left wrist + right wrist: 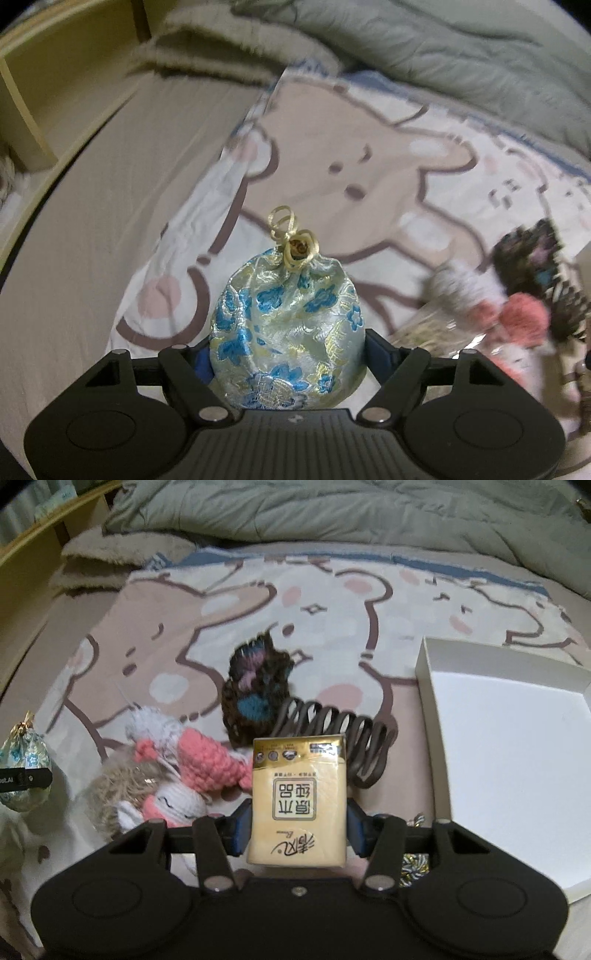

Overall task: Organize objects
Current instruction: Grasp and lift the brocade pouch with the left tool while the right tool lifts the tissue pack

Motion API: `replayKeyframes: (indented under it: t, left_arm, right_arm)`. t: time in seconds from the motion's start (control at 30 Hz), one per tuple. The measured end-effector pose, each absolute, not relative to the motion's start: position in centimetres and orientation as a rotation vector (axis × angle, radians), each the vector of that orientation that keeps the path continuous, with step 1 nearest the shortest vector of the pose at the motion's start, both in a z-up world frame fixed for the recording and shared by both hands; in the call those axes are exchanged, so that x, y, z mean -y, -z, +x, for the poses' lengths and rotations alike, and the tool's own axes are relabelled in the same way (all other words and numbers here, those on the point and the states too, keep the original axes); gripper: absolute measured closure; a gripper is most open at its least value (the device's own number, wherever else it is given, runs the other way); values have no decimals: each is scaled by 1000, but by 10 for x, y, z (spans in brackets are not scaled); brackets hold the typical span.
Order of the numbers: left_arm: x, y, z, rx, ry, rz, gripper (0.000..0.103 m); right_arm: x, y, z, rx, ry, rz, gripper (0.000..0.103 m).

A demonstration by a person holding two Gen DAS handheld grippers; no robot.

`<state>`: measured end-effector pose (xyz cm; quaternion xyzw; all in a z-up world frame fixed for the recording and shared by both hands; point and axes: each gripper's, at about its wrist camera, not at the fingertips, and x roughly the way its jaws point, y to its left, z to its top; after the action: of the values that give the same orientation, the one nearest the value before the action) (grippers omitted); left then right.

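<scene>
Left fingers (pixel 207 360) clamp pouch (pixel 286 332), right gripper (pixel 298 829) tissues (pixel 299 801)

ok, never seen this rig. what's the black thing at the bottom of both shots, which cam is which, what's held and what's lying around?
The black thing is a handheld two-finger gripper; a person carries one in each hand, each with a fisheye camera looking along its fingers. In the left wrist view, the left gripper is shut on a blue floral drawstring pouch. In the right wrist view, the right gripper is shut on a yellow tissue pack. On the bear-print blanket lie crochet toys, a dark knitted piece, a coiled hair clip and an open white box.
</scene>
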<state>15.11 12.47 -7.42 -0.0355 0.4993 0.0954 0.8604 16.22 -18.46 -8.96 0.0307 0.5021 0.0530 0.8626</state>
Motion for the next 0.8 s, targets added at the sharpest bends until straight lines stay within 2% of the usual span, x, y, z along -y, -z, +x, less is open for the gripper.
replayKeyframes:
  t: [0.3,0.8]
  left_arm:
    - [-96,27,135,-919,-114,-72,25]
    - [-42,-16,107,-781,17,-13,25]
  right_arm:
    - [192,50,142,-922,-131,77,51]
    - [203,6,110,-772,-141,68,51]
